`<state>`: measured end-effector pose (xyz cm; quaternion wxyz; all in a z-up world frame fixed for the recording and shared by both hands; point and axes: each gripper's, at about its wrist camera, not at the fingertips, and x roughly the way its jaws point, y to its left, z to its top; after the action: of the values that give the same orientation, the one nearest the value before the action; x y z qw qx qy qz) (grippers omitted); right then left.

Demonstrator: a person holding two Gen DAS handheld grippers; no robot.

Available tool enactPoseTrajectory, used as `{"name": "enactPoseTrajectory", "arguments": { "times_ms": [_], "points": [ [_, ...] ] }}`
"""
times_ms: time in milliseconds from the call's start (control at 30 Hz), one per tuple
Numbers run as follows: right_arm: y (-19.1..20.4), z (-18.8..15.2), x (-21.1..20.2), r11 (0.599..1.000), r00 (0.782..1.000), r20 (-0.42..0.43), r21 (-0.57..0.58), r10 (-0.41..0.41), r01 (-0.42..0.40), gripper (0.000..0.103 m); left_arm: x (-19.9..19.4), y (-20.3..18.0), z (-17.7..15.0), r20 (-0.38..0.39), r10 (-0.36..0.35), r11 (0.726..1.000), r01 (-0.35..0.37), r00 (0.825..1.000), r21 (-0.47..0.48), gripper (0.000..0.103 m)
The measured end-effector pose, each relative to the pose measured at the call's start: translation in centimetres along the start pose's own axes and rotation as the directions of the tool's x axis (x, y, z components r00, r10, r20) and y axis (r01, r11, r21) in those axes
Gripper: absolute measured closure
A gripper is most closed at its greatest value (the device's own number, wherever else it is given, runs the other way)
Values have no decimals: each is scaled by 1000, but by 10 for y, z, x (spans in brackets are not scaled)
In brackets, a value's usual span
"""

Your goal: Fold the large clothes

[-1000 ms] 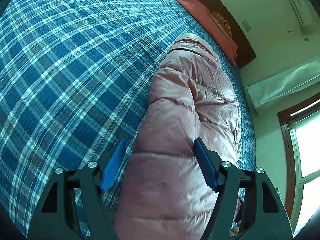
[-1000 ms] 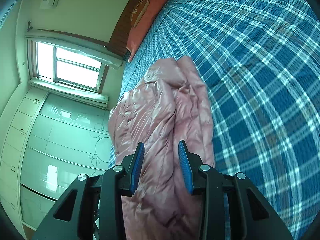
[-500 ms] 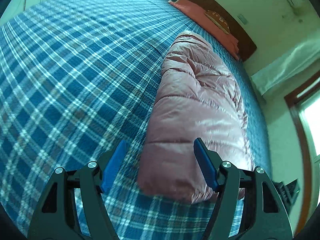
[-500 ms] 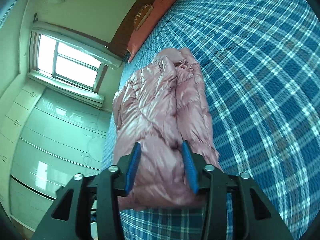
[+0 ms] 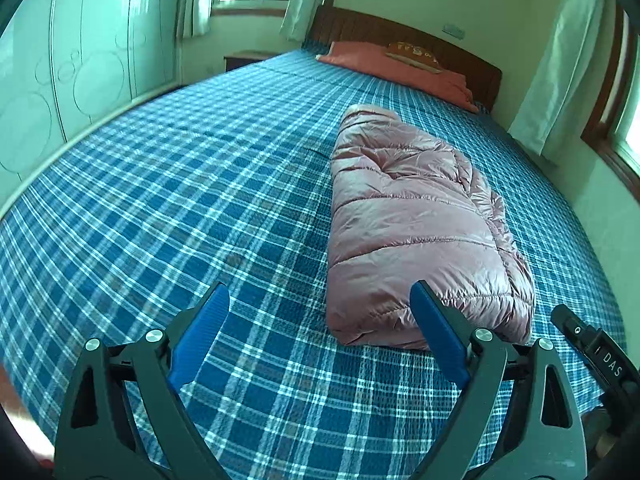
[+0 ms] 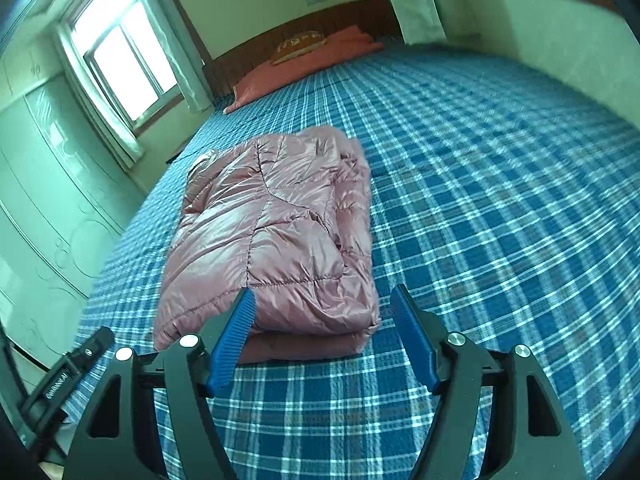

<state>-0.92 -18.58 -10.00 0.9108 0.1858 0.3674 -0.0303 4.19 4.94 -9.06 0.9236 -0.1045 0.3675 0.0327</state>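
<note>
The shiny pink quilted puffer jacket (image 5: pixel 416 224) lies folded into a thick oblong bundle on the blue-and-white plaid bedspread (image 5: pixel 180 200), its near end just ahead of both tools; the left gripper (image 5: pixel 316 300) hangs spread wide and empty, the bundle ahead and to its right; the right gripper (image 6: pixel 322 296) is likewise released, the jacket (image 6: pixel 272 236) ahead and slightly left, its fingers clear of the fabric; a salmon pillow (image 5: pixel 384 64) rests by the dark wooden headboard (image 5: pixel 400 36).

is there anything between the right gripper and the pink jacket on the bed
Nothing visible. The right gripper is open just short of the folded pink jacket, with only bare plaid bedspread between them.
</note>
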Motion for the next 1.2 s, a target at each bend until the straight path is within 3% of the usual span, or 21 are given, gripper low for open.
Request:
{"name": "enactPoseTrajectory", "arguments": {
  "times_ms": [100, 400, 533, 1200],
  "points": [
    [9, -1, -7, 997, 999, 25, -58, -44, 45, 31, -12, -4, -1, 30, 37, 999, -38, 999, 24, 11],
    [33, 0, -33, 984, 991, 106, -154, -79, 95, 31, -35, -10, -2, 78, 37, 999, -39, 996, 35, 8],
    [38, 1, -35, 982, 990, 119, -167, -73, 92, 27, -44, -15, -4, 105, 43, 997, -50, 994, 63, 8],
    [50, -6, -41, 978, 990, 127, -189, -63, 86, 27, -54, -19, -4, 125, 39, 996, -49, 991, 77, 8]
  ]
}}
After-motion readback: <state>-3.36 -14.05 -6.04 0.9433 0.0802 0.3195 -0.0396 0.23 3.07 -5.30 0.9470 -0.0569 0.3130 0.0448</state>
